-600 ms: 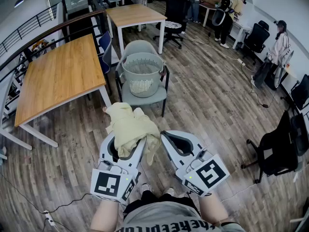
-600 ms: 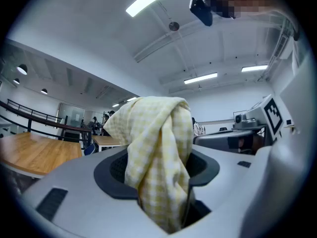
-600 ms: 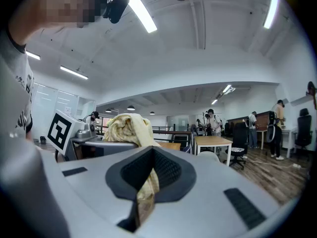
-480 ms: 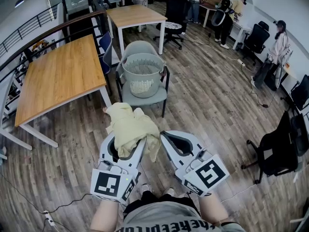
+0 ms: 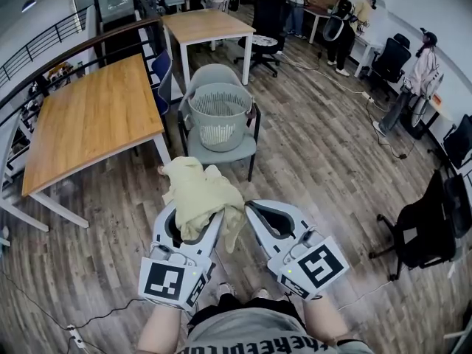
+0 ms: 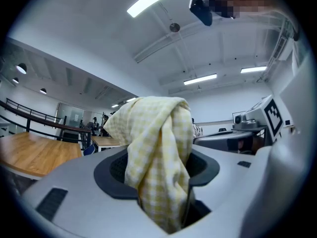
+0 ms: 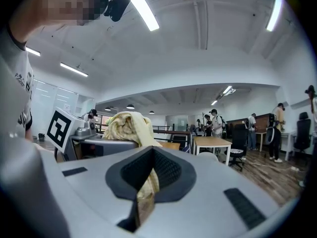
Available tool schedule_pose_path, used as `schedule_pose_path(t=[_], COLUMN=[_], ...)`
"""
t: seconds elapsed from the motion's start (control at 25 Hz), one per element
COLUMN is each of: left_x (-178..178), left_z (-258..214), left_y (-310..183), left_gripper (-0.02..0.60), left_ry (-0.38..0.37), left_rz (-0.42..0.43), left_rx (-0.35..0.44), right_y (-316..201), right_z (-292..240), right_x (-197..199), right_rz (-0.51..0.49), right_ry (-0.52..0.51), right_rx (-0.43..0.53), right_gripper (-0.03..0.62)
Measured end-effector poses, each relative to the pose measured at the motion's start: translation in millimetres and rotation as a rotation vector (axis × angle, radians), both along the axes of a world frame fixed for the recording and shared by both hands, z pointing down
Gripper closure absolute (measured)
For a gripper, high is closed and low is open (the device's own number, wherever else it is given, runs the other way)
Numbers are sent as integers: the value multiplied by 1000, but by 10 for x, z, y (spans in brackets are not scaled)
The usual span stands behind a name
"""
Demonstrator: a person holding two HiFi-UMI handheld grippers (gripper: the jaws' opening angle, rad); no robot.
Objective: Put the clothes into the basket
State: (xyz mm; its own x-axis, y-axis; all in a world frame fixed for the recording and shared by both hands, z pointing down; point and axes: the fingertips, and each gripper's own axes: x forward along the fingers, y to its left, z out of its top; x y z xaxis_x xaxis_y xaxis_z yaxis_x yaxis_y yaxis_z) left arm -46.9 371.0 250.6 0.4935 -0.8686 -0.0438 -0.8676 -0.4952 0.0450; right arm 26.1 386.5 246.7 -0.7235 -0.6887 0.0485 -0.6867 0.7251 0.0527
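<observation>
1. One grey slatted plastic basket (image 5: 219,127) sits on a grey chair (image 5: 221,147) ahead of me, well apart from my hands.
2. Pale yellow checked cloth (image 5: 198,194) is bunched up above my jaws. I judge it soft, light and floppy, so hold it by the thick bundle.
3. Left gripper (image 5: 188,231) is clamped on that bundle.
4. Right gripper (image 5: 259,216) is closed too, and seems to pinch the cloth's hanging edge.
</observation>
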Motion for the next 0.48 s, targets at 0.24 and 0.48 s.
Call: schedule_pose_path(t=[0.24, 0.48], left_x=[-79, -70], left_z=[49, 91], left_y=[-99, -344], left_gripper=[328, 328], left_ry=[4, 17], left_rz=[27, 48], left_rx=[1, -19], right_y=[-67, -296], right_z=[51, 94], right_x=[-68, -9], right_rz=[36, 78], right_ry=[-15, -3], right_rx=[-8, -21], right_gripper=[585, 585])
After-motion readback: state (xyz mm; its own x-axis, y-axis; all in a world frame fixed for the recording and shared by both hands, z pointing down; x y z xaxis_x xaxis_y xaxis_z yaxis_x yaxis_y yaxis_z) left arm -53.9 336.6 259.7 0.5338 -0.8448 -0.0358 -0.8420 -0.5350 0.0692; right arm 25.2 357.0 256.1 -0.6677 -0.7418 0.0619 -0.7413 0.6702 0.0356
